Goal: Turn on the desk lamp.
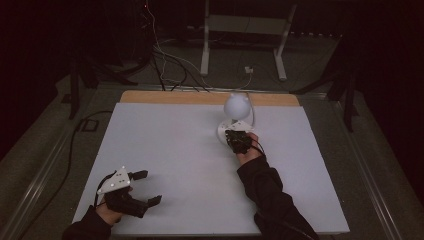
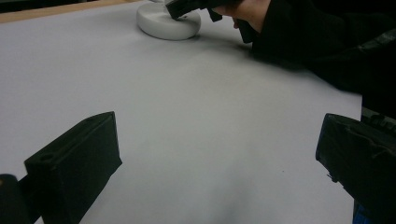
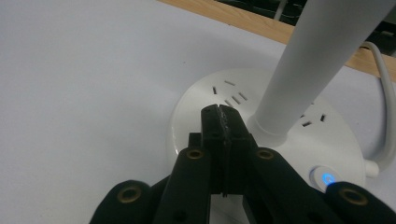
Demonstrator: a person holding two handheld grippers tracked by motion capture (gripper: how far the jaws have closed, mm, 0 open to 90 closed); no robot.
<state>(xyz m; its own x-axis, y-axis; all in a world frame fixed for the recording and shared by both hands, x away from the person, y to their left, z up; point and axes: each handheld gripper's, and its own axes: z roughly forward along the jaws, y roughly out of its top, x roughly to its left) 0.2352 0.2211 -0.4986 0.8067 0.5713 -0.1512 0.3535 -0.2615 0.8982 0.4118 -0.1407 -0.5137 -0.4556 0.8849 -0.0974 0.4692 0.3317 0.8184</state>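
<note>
A white desk lamp (image 1: pixel 235 116) stands on the far side of the desk (image 1: pixel 170 150), right of the middle and close to the far wooden edge (image 1: pixel 200 97). Its round base (image 3: pixel 280 135) lies flat on the pale surface, a white stem (image 3: pixel 317 56) rises at a slant from it, and a rounded head (image 1: pixel 236 104) tops the stem in the high view. The base carries socket slots (image 3: pixel 233 95) and a small button lit blue (image 3: pixel 328 178) on its near right part. A white cord (image 3: pixel 387 107) leaves the base to the right and runs toward the far edge.

The right gripper (image 3: pixel 219 119) hangs over the base with its jaws pressed together and nothing between them; the tips sit just above the top of the base, beside the foot of the stem. In the high view the right gripper (image 1: pixel 238 140) is at the near edge of the lamp, held by a hand in a dark sleeve (image 1: pixel 270 200).

The left gripper (image 1: pixel 145 187) rests well apart from the lamp, at the near left of the desk, its jaws spread wide over bare surface. The grey three-cornered plate (image 1: pixel 116 180) sits on top of it. From the left gripper view the base (image 2: pixel 166 21) shows far off with the right gripper (image 2: pixel 184 7) above it.

Beyond the desk, cables (image 1: pixel 165 65) trail across the dark floor near a white frame (image 1: pixel 245 35).
</note>
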